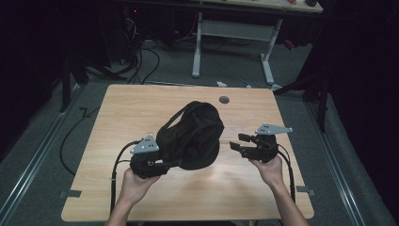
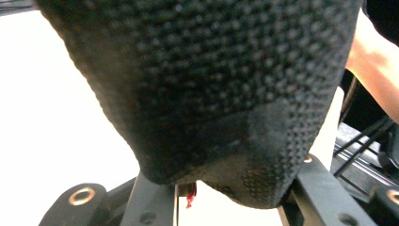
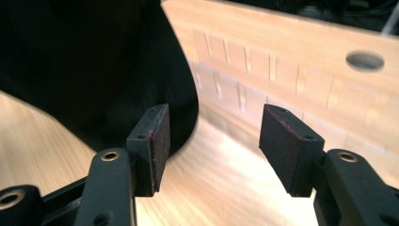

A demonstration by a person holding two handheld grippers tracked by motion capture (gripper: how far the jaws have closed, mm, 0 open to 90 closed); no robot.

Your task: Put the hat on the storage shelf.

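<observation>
A soft black bag (image 1: 193,136) of coarse woven mesh is seen slumped near the middle of the pale wood-grain surface (image 1: 127,108), its rounded bulk crossed by a curved strap. The left gripper (image 1: 162,165) is pressed into the bag's near-left edge, and in the left gripper view a fold of the pebbled fabric (image 2: 221,117) is clamped between the black jaws. The right gripper (image 3: 211,146) is held just beside the bag's right side without touching it; its jaws are spread apart, and flat rectangular pads (image 3: 159,141) with a dark felt-like face are shown. A round grey grommet (image 1: 224,99) is set into the surface beyond the bag.
</observation>
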